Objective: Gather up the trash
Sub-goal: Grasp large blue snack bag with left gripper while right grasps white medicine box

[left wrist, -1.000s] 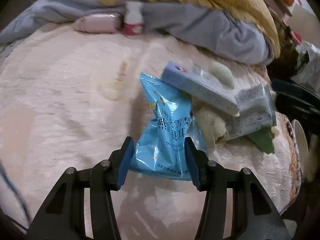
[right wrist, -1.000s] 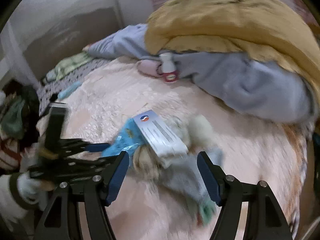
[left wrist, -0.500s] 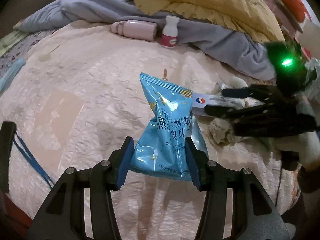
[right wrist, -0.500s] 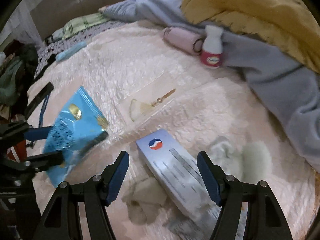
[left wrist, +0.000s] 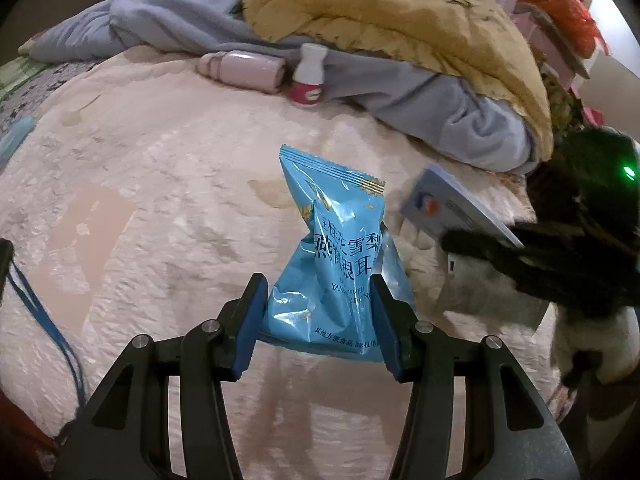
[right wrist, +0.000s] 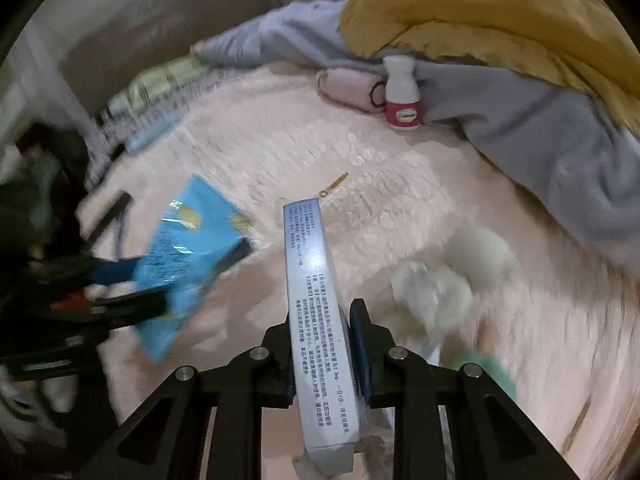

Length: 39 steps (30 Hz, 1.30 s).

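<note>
My left gripper is shut on a crinkled blue snack packet and holds it above the pink bed cover. My right gripper is shut on a long pale blue-grey medicine box, which stands on edge between the jaws. The box also shows in the left wrist view, held by the right gripper. The packet also shows in the right wrist view, blurred. Crumpled white tissues lie on the cover to the right of the box.
A small white bottle with a red label and a pink roll lie at the back. A grey garment and a yellow blanket are piled behind. A small gold item lies mid-cover. A blue cord hangs left.
My right gripper has shut on the medicine box and lifted it off the cover. My left gripper still holds the blue packet and has moved little.
</note>
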Each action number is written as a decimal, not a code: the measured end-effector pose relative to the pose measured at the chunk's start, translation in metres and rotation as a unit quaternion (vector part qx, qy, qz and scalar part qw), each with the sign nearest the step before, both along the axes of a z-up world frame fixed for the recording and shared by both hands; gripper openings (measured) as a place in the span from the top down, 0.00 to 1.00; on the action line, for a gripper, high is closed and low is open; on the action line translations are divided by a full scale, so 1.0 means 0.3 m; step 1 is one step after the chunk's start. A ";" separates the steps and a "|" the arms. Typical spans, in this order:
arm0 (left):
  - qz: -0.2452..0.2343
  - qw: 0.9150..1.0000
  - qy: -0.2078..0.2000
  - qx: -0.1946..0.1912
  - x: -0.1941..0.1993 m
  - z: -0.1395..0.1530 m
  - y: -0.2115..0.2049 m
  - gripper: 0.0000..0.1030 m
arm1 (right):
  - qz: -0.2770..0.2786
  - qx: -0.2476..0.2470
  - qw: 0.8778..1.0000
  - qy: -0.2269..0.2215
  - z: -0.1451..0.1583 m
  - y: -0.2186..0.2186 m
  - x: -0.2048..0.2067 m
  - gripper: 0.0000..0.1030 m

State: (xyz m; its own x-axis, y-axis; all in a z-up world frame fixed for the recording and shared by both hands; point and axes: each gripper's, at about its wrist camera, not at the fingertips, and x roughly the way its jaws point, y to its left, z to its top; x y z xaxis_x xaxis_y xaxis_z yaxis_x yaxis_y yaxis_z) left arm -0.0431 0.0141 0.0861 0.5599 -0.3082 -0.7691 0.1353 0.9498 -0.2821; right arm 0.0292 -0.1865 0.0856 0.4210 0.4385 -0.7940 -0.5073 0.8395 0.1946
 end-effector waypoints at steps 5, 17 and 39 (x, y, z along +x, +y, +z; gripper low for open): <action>-0.007 1.000 -0.001 -0.001 -0.022 0.011 -0.048 0.52 | -0.009 0.092 0.994 0.067 -0.015 -0.092 -0.192 0.79; -0.015 1.000 -0.011 0.011 -0.096 0.052 -0.113 0.52 | -0.042 0.049 0.996 0.069 -0.078 -0.186 -0.422 0.60; -0.027 0.999 -0.018 0.003 -0.165 0.089 -0.173 0.52 | 0.001 -0.036 0.998 -0.045 -0.075 -0.111 -0.525 0.56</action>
